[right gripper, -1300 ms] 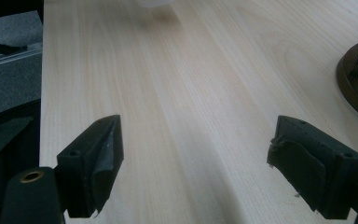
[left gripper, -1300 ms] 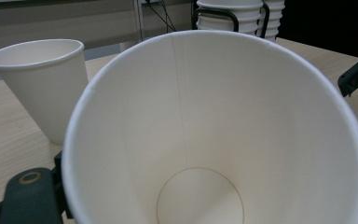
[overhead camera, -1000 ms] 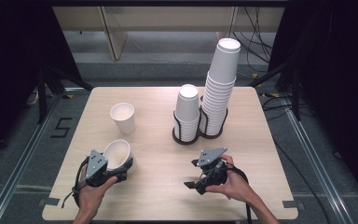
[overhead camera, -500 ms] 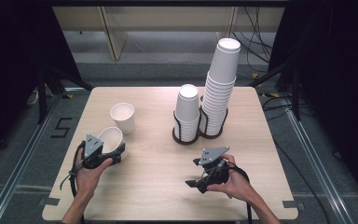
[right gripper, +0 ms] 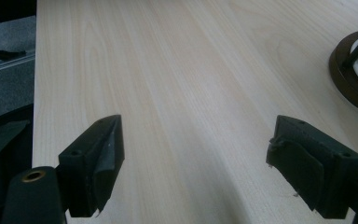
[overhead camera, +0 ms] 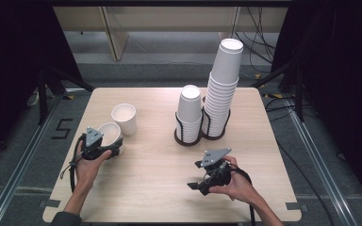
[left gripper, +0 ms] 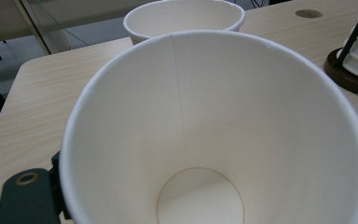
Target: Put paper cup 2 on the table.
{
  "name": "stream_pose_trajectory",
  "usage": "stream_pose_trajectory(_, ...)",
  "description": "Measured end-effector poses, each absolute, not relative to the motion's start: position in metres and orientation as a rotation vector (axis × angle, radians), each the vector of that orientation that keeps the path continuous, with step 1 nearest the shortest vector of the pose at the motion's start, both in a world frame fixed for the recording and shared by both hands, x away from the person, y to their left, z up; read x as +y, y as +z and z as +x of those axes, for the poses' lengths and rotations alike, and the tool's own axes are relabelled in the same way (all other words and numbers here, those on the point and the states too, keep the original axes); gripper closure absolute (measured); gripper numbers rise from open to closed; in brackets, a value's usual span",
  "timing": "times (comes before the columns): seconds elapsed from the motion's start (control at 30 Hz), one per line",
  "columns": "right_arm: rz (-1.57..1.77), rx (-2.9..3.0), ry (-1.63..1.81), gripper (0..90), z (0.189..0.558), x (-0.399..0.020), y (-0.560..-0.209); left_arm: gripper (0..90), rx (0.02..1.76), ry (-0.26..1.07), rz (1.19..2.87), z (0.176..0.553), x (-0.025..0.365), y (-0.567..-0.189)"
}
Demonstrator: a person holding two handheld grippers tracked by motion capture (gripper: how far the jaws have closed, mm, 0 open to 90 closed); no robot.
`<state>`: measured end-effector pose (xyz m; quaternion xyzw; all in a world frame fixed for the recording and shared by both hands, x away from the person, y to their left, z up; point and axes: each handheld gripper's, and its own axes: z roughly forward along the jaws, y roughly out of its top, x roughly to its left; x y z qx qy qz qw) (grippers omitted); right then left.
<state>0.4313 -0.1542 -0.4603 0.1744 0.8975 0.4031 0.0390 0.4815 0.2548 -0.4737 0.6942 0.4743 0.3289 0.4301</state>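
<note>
Right gripper: held in the person's right hand over the near right part of the bench; released, its jaws standing wide apart with bare wood between them in the right gripper view. Nothing is held.

Left gripper: held in the person's left hand at the near left of the bench. Its jaws have just been opening a little, yet they remain nearly closed and pinch the wall of a paper cup. One black jaw shows outside the cup's rim at the lower left of the left gripper view.

Paper cup, held: white, empty, mouth tipped toward the person; its round base and inner seam are in plain sight in the left gripper view. Whether its base touches the bench cannot be told.

Second paper cup: white, upright, empty, standing on the bench just beyond the held one, very close to it.

Cup holder: dark, wire-framed, at mid bench toward the right, carrying two stacks of upturned white cups, side by side.

Short stack: on the left side of the holder.

Tall stack: on the right side, leaning slightly.
</note>
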Motion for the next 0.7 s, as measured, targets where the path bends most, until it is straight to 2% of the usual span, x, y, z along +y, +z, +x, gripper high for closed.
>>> stream_pose_trajectory(0.17, 0.539, 2.758, 1.220, 18.6, 0.431, -0.154, -0.461, 15.0, 1.214, 0.789, 1.751, 0.491, 0.254, -0.480)
stream_pose_trajectory(0.5, 0.533, 2.773, 1.211, 18.6, 0.430, -0.153, -0.462, 10.9, 1.201, 0.839, 1.704, 0.492, 0.256, -0.487)
stream_pose_trajectory(0.7, 0.509, 2.780, 1.211, 18.6, 0.430, -0.151, -0.463, 13.2, 1.224, 0.837, 1.687, 0.490, 0.260, -0.496)
